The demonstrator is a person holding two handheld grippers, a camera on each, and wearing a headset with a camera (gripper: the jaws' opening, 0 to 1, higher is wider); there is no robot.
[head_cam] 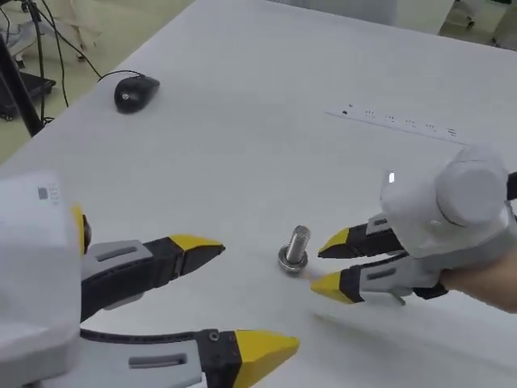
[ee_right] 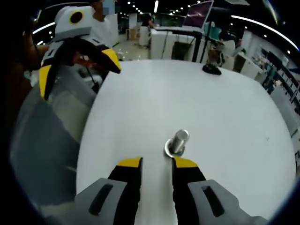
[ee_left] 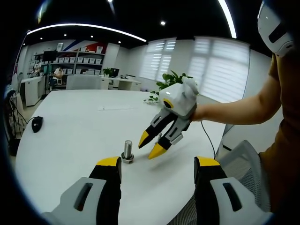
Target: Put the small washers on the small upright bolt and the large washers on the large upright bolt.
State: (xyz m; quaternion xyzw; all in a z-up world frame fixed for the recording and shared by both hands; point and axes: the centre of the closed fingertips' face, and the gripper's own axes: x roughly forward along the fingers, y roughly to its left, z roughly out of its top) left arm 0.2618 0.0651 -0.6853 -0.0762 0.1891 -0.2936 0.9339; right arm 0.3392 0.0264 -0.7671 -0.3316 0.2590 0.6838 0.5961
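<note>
One upright steel bolt [head_cam: 297, 242] stands on the white table [head_cam: 242, 145], with a washer stack [head_cam: 291, 261] around its base. My right gripper [head_cam: 329, 264] sits just right of the bolt, open, with nothing between its yellow tips. In the right gripper view the bolt [ee_right: 179, 141] is just beyond my right gripper [ee_right: 157, 164], slightly right of the gap. My left gripper [head_cam: 254, 297] hovers wide open at the lower left, short of the bolt. The left gripper view has the bolt [ee_left: 127, 151] ahead of my left gripper [ee_left: 158, 164], and the right gripper [ee_left: 152, 144] beside the bolt.
A black mouse [head_cam: 136, 91] lies at the far left of the table, and a white power strip [head_cam: 400, 121] at the far right. A grey chair [ee_left: 239, 157] stands at the table's near edge. A person's forearm [ee_left: 234, 107] reaches in from the right.
</note>
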